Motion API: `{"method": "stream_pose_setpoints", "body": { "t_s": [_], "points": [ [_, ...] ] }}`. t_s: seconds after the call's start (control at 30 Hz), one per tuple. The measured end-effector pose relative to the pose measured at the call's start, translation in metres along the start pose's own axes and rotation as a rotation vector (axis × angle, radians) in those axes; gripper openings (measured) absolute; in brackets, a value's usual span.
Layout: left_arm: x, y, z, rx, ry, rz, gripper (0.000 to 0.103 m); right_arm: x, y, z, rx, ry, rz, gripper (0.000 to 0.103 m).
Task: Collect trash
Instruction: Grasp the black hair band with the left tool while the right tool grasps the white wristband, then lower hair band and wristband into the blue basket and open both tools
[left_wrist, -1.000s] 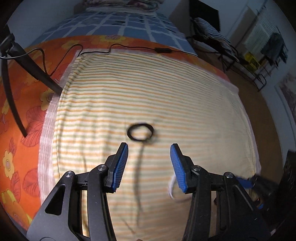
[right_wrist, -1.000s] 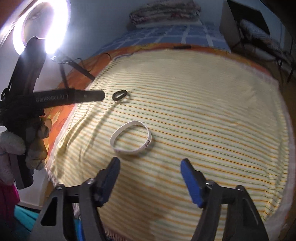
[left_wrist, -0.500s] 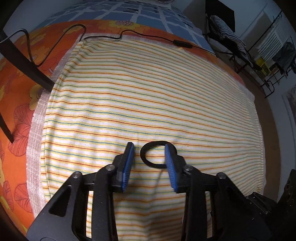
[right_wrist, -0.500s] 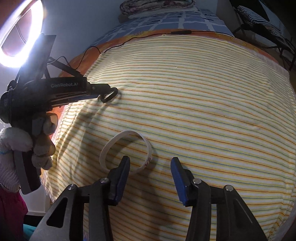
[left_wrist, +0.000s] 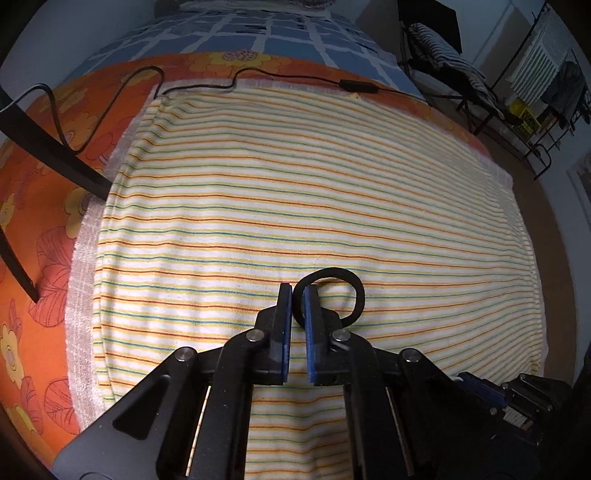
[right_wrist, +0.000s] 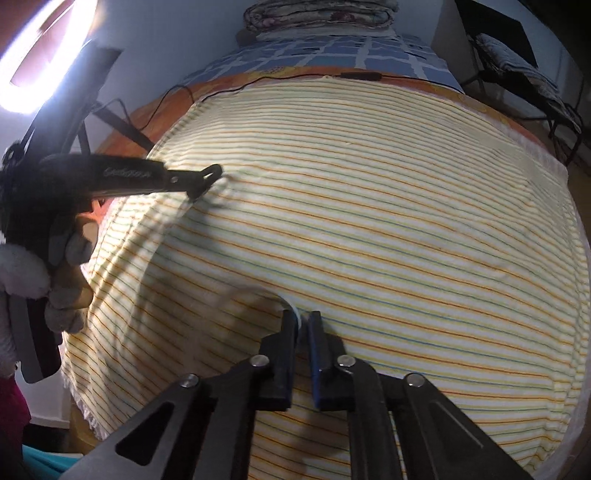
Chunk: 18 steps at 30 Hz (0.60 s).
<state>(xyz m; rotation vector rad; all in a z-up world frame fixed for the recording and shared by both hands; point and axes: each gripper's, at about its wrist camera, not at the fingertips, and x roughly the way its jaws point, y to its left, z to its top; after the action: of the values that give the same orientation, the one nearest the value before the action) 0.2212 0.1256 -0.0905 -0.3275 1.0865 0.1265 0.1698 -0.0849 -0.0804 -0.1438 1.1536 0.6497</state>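
My left tool (left_wrist: 298, 295) pinches the black hair tie (left_wrist: 341, 286) on the striped sheet (left_wrist: 295, 192); my right tool (right_wrist: 302, 320) is clamped on the white wristband (right_wrist: 295, 310).

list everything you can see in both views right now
black ring: 1, black, on the striped cloth, one side pinched in the left tool
white band: 1, white, mostly hidden, only a bit shows between the right tool's fingers
striped cloth: 1, cream with orange, yellow and green stripes, spread over the bed
floral sheet: 1, orange with yellow flowers, under the cloth
blue checked cover: 1, far end of the bed
cable: 1, black, along the cloth's far edge
ring light: 1, white, upper left
left tool: 1, black with blue pads, shut on the ring
right tool: 1, black with blue pads, shut on the band
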Motion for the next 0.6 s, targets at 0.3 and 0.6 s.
{"method": "stream_pose_setpoints", "body": {
  "t_s": [0.3, 0.6],
  "points": [
    [-0.028, -0.006, -0.008, 0.028, -0.039, -0.011, 0.004, -0.016, -0.006, 0.005, 0.022, -0.041, 0.018, 0.004],
    [-0.057, -0.014, -0.027, 0.059, -0.057, -0.025, 0.004, -0.048, -0.016, -0.002, 0.052, -0.101, 0.041, 0.004]
  ]
}}
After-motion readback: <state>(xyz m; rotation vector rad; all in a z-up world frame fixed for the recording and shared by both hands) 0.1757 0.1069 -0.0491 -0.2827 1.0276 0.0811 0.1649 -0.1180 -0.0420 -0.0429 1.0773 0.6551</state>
